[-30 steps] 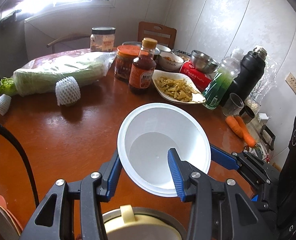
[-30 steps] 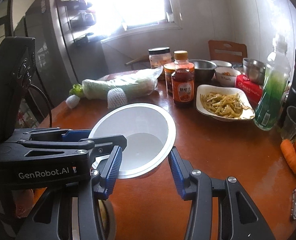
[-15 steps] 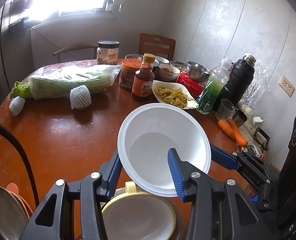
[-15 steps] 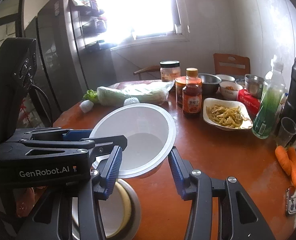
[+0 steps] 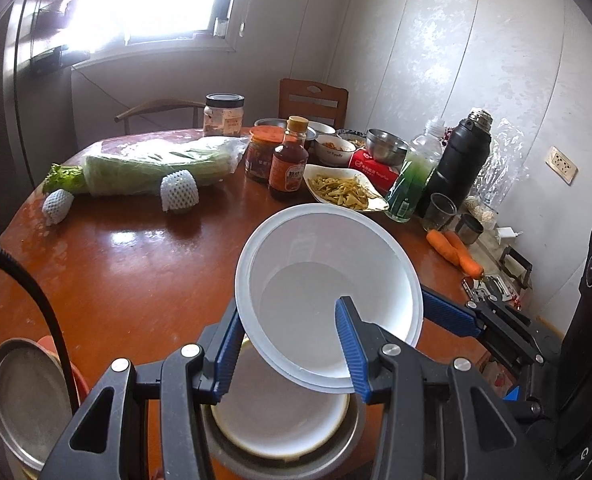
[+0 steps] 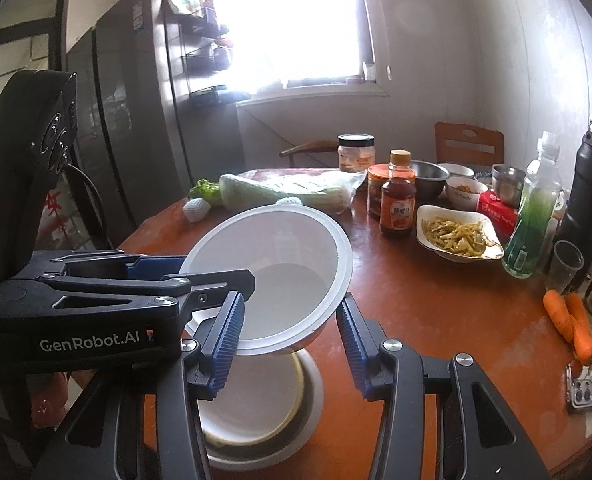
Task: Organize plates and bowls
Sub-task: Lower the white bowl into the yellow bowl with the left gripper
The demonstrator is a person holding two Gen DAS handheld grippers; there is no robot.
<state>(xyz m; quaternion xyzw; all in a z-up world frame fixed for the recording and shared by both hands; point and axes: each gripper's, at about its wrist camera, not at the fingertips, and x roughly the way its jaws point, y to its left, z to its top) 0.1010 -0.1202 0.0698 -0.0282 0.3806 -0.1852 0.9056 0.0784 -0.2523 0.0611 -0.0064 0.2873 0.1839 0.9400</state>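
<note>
I've got the white bowl [image 5: 328, 292] pinched by its rim in both the left gripper [image 5: 291, 344] and right gripper [image 6: 291, 332], held tilted just above the stacked bowls [image 5: 279, 420] at the worktop's near edge, straight below.

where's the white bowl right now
The white bowl sits low centre in both wrist views, held tilted above the table by the left gripper, directly over the stacked bowls at the near edge.

left gripper [image 5: 291, 344]: clamped, angled down | right gripper [image 6: 291, 340]: clamped, angled down
</note>
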